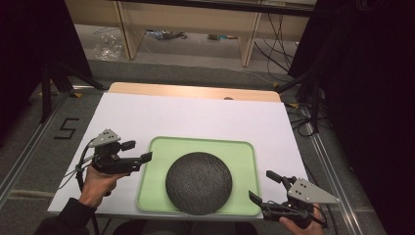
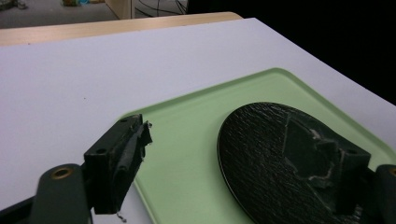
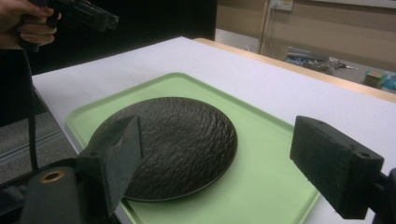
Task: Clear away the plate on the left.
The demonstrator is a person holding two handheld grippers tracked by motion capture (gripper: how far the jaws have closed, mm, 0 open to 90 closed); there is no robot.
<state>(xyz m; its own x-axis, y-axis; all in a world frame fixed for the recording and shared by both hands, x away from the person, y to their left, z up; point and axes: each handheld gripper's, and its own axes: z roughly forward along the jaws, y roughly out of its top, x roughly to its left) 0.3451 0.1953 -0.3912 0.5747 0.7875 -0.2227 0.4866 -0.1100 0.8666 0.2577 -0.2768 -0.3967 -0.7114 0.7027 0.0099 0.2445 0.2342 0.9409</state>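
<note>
While a dark, rough-textured round plate [image 1: 198, 183] lies flat in a pale green tray [image 1: 244, 152] on the white worktop [image 1: 195, 117], both claws sit off to the tray's two sides with nothing between their jaws. From the high view, the left claw [image 1: 139, 151] hangs just over the tray's left rim, held in the person's left hand [image 1: 98, 183], its jaws spread wide and pointing toward the plate without touching it. Its own view shows the jaws far apart, one above the tray's corner, the other above the plate's near edge. At the tray's near right corner, the right claw [image 1: 262, 187] is likewise released, jaws parted, aimed across the tray. Seen along its jaws, the plate sits toward the near side of the tray, with bare green around it, and the other claw [image 3: 100, 18] shows farther off at upper left.
</note>
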